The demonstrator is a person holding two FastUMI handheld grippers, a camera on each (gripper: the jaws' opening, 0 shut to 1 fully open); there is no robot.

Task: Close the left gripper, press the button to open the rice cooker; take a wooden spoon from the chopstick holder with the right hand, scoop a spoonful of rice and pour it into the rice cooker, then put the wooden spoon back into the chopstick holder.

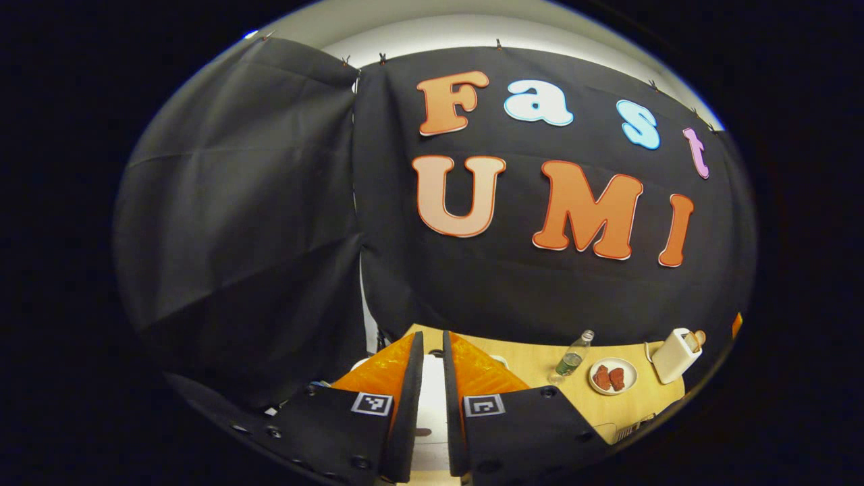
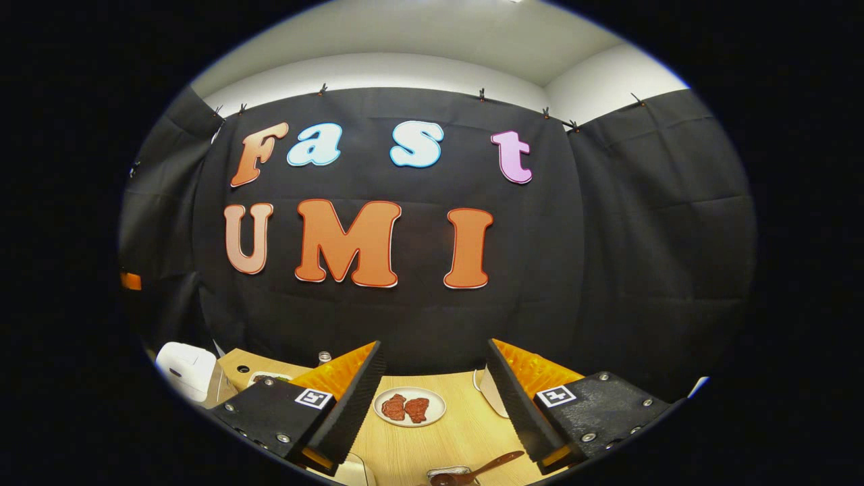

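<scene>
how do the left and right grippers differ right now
The left gripper has its fingers nearly together, leaving a narrow gap; the right gripper stands wide open. The left frames a white object close below it; between the right gripper's fingers lie a plate of reddish food and bare table. Neither holds anything, and both hang above the wooden table.

Your left gripper point(image 1: 433, 378) carries two black finger mounts studded with round screws, each bearing a small square black-and-white marker. Your right gripper point(image 2: 435, 398) has the same build: textured black plates, silvery screw heads, one square marker per side, and ribbed inner faces on its wedge-shaped fingers point(image 2: 351, 398).
</scene>
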